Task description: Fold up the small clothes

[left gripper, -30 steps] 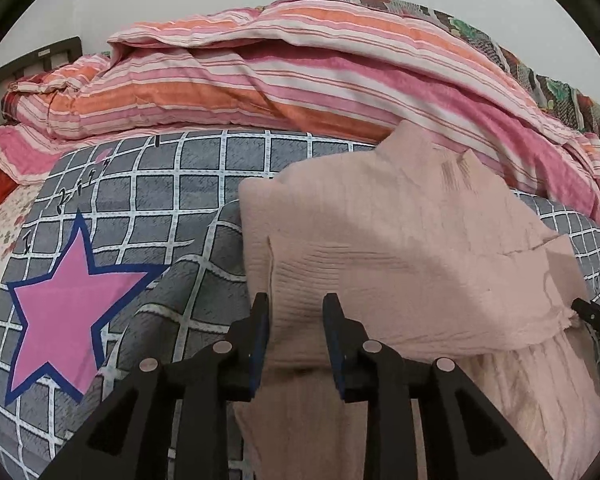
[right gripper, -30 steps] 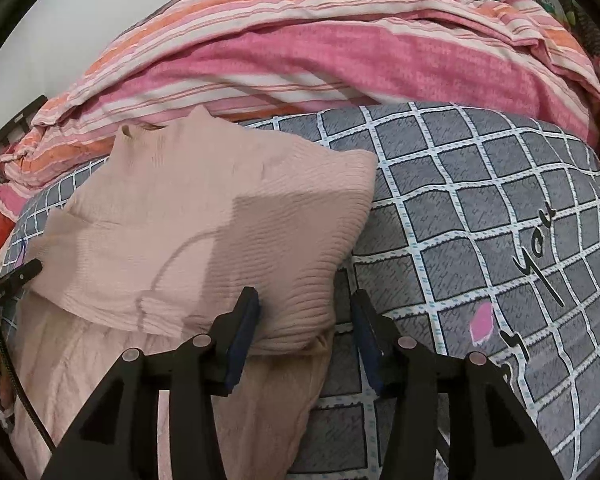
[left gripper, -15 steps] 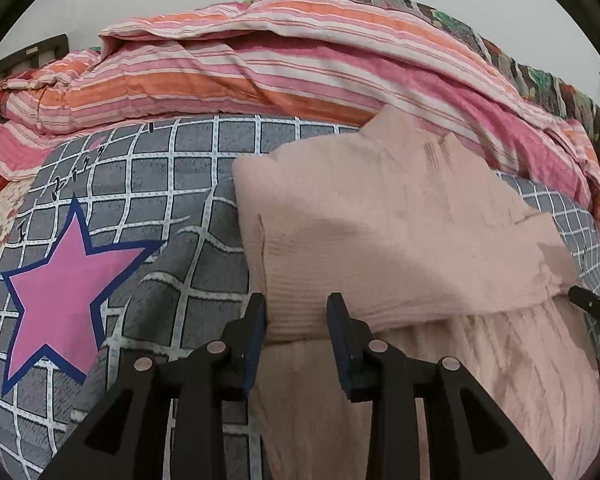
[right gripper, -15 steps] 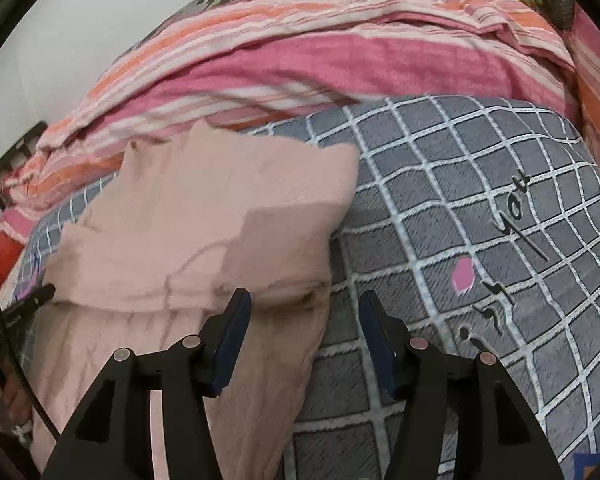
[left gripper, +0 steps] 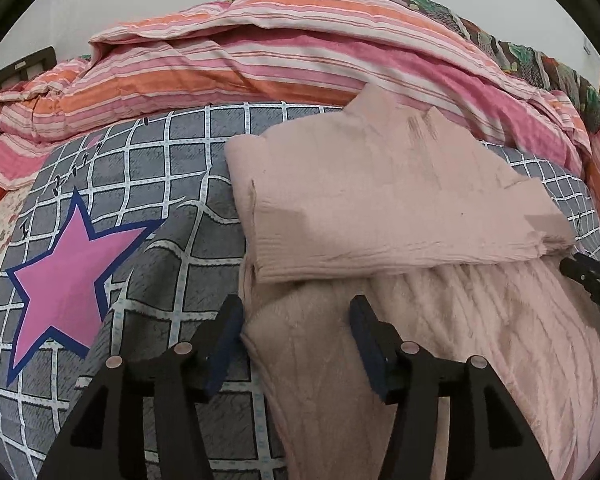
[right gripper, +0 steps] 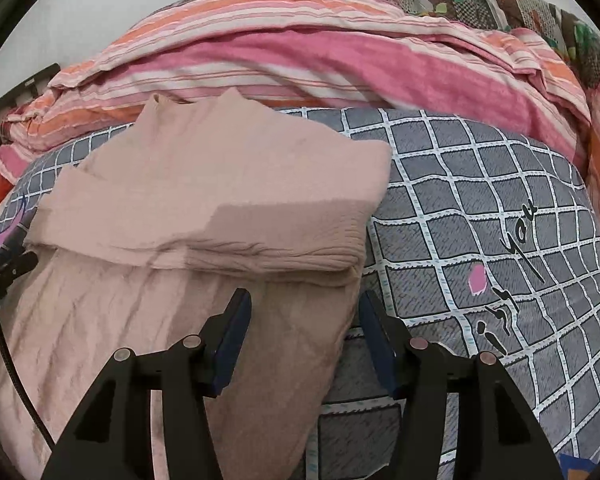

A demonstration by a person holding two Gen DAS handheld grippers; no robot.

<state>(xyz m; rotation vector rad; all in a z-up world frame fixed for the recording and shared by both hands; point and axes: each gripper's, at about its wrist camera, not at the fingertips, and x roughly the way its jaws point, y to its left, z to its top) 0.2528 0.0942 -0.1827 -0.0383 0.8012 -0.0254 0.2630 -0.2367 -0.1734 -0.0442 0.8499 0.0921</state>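
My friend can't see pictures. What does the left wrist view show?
A pink sweater lies on a grey checked bedspread, its top part folded down over the rest. The left gripper hovers near the sweater's edge, its jaws open after just widening, gripping nothing. A striped quilt is heaped behind.

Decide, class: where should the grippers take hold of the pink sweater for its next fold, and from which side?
Likely the two near corners of the sweater, still flat below the folded-over top. Come from the near edge, left gripper and right gripper on their own sides, both open there.
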